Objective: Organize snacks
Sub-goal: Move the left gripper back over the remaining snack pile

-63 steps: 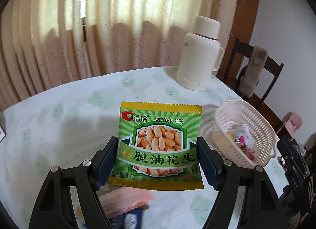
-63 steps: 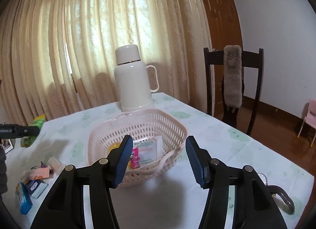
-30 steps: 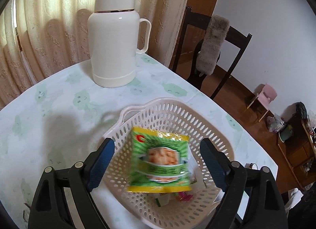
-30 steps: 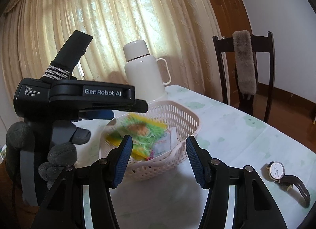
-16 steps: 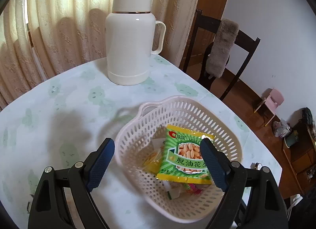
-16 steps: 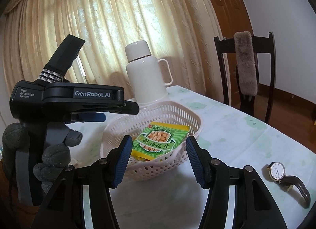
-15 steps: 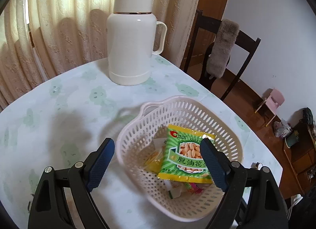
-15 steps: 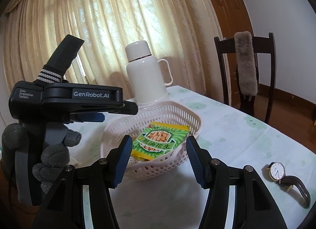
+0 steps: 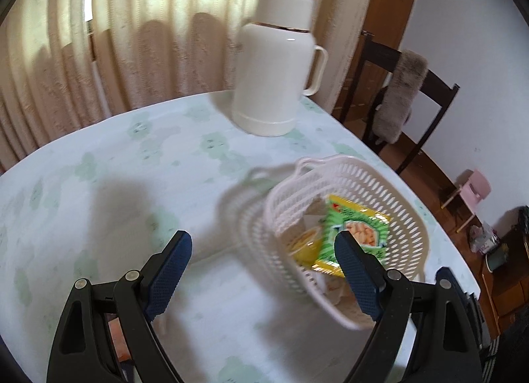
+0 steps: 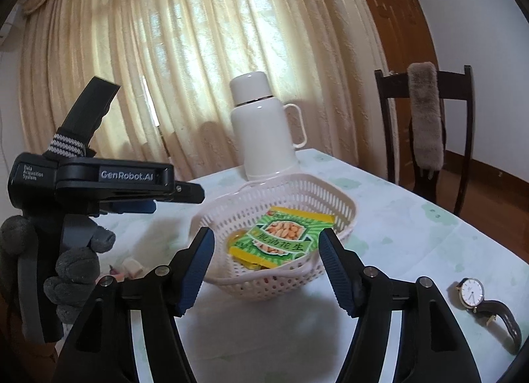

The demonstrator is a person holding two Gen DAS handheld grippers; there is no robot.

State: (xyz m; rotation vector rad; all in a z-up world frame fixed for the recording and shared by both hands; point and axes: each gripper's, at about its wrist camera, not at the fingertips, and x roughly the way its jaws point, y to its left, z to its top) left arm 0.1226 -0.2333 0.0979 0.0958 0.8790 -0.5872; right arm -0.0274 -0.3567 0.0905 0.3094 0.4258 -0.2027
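Note:
A green peanut packet (image 9: 358, 234) (image 10: 284, 239) lies in the pale pink basket (image 9: 405, 214) (image 10: 344, 204) on top of other snacks, one yellow (image 9: 305, 245). My left gripper (image 9: 264, 260) is open and empty, above the table to the left of the basket; it also shows from the side in the right wrist view (image 10: 148, 199). My right gripper (image 10: 266, 259) is open and empty, just in front of the basket. A few loose snacks (image 10: 132, 265) lie on the table left of the basket.
A white thermos jug (image 9: 276, 65) (image 10: 263, 128) stands behind the basket by the curtain. A wristwatch (image 10: 486, 300) lies on the table at the right. A dark wooden chair (image 10: 426, 128) stands past the table's right edge.
My left gripper carried the peanut packet over the basket, let it drop in, and has since drawn back to the left. My right gripper has stayed open and nearly still.

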